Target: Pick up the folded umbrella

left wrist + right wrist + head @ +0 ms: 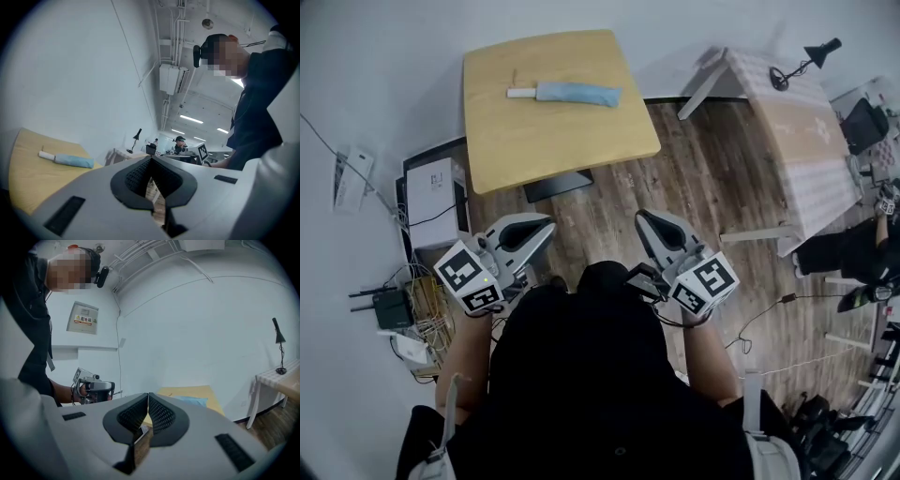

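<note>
- A folded umbrella point(567, 93), pale blue with a white handle point(521, 93), is lying flat near the far edge of a yellow wooden bench point(553, 150). Its long axis is running left to right in the head view, with the handle pointing left.
- A person is standing on the wood floor point(694, 187) short of the bench, holding both tools close to the body and well apart from the umbrella.
- The left hand-held gripper point(549, 225) is pointing toward the bench with its jaws closed tip to tip and nothing between them. Its own view is showing the umbrella off to the left on the benchtop.
- The right hand-held gripper point(641, 218) is likewise closed and empty, its ribbed pads point(140, 414) meeting at the tip. A strip of blue is showing beyond them on the bench.
- Nothing else is sitting on the benchtop around the umbrella, so the approach is looking unobstructed. The pickup itself is not yet begun.
- The umbrella is likely to be light, a stiff core wrapped in soft, slick fabric that could slide under the pads. Being round, it may roll if it is nudged from one side.
- The surest hold is probably across the width of the blue bundle, near its middle for balance. Taking the hard handle alone would risk the far end drooping.
- Either pair of jaws will need opening wider than the bundle before it is coming down over it.
</note>
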{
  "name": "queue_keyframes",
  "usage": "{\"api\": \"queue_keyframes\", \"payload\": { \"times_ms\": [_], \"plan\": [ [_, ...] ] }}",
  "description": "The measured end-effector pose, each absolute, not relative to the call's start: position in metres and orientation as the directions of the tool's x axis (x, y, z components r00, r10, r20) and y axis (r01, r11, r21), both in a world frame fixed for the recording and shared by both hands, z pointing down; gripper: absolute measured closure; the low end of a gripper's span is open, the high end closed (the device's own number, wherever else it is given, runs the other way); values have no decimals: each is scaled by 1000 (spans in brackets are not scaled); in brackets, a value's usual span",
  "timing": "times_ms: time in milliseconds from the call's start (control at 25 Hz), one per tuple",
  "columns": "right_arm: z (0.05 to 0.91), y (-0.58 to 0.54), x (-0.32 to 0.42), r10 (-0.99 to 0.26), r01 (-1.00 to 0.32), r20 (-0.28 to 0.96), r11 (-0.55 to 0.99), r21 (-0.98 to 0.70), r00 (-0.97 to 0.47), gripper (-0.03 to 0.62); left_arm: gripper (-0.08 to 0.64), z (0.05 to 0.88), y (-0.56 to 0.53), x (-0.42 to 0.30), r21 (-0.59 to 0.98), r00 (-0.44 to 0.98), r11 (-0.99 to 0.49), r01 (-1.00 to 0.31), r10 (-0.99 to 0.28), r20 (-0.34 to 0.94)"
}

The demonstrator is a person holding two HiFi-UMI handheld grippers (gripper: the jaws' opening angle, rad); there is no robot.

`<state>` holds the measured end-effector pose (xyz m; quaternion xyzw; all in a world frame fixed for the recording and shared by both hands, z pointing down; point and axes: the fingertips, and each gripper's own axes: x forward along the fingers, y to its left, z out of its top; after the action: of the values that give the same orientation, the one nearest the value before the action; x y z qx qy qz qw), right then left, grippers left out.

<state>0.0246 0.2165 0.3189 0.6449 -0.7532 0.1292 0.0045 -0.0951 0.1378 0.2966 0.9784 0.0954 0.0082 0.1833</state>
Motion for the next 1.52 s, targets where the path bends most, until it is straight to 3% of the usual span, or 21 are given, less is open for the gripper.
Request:
{"api": "queue_keyframes", "payload": {
  "times_ms": [240, 480, 1000, 1200, 1520],
  "plan": [
    [327, 179, 68, -967, -971, 175, 154, -182, -186, 574, 549, 310, 110, -58, 380, 979, -907, 182, 203, 14],
    [319, 135, 135, -961, -959, 136, 214, -187, -241, 574, 549, 304, 75, -8, 380, 992, -920, 92, 119, 47],
    [321, 69, 199, -892, -893, 122, 411, -182, -435, 574, 549, 299, 36, 65, 385, 999, -922, -41, -24, 47],
    [339, 54, 208, -870, -877, 142, 447, -176, -472, 574, 549, 294, 30, 67, 408, 998, -911, -56, -62, 0],
    [360, 25, 192, -846, -870, 208, 460, -178, -490, 574, 550, 315, -9, 49, 452, 994, -885, -110, -103, 40]
  ]
}}
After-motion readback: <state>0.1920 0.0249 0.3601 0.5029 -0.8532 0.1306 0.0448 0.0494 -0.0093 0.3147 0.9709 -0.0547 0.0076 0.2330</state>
